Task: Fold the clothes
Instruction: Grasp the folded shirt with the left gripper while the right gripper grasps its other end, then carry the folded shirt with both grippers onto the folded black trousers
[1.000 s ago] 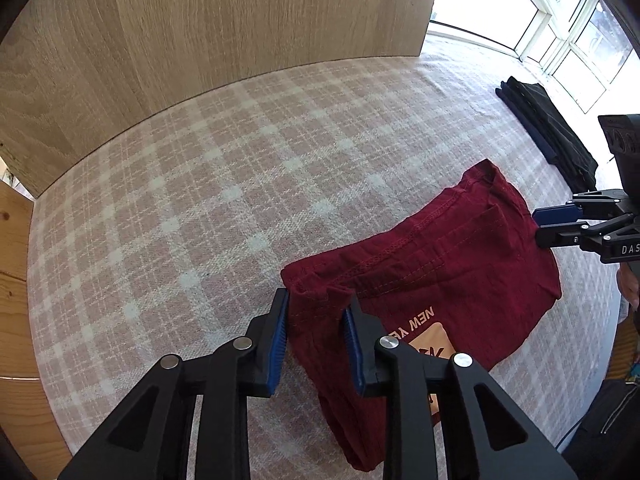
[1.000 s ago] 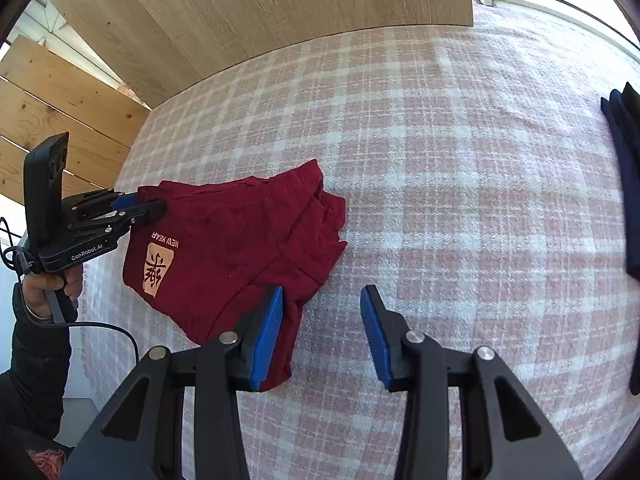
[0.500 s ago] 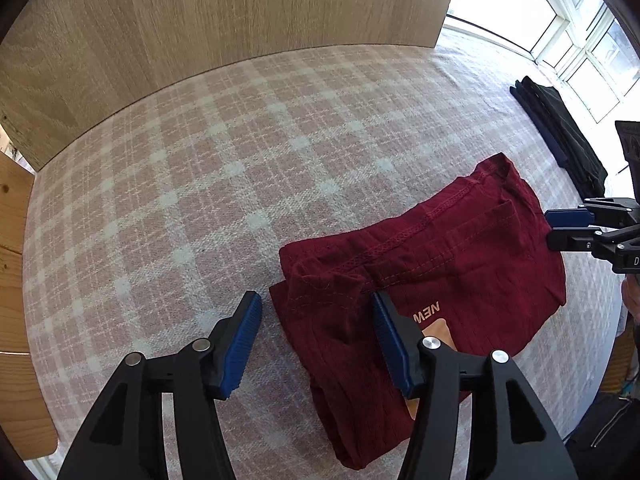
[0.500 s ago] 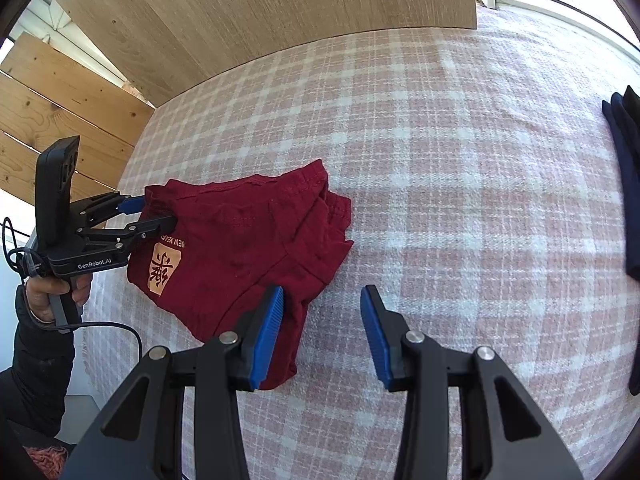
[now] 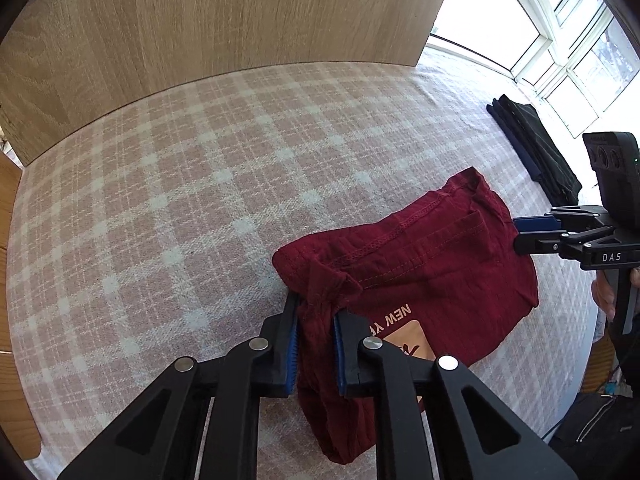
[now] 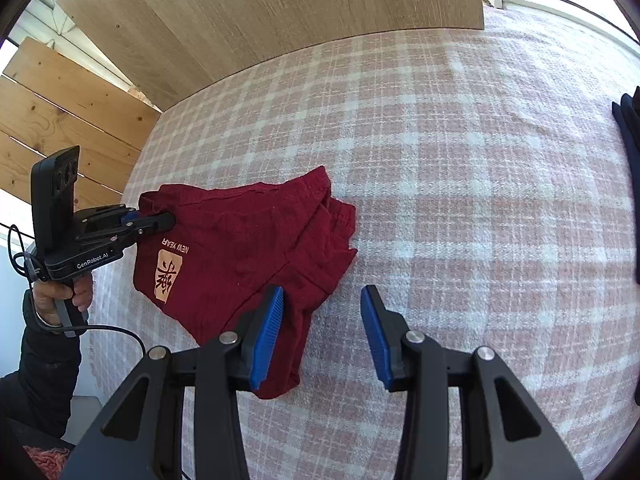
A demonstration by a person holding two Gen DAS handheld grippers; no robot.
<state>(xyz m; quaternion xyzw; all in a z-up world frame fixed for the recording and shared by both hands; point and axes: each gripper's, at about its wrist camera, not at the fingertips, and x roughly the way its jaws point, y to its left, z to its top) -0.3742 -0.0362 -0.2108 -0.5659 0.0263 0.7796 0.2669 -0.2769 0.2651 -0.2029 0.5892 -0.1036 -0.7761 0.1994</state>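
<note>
A dark red garment (image 5: 416, 276) with a tan patch and "NEW YEAR" print lies folded on the pink plaid cloth (image 5: 200, 184). My left gripper (image 5: 315, 332) is shut on a bunched corner of the garment at its near left edge; it also shows in the right wrist view (image 6: 158, 220) pinching that corner. My right gripper (image 6: 322, 332) is open and empty, its left finger over the garment's (image 6: 248, 248) near edge. In the left wrist view the right gripper (image 5: 520, 232) sits at the garment's right edge.
A stack of dark folded clothes (image 5: 532, 148) lies at the far right near the window, also at the right wrist view's right edge (image 6: 630, 132). A wooden panel (image 5: 200, 20) backs the plaid surface. Wooden slats (image 6: 60, 112) stand at left.
My left gripper was shut on the garment corner, opened half a second ago, and has shut on the bunched corner again. The right gripper stays open and has barely moved.
</note>
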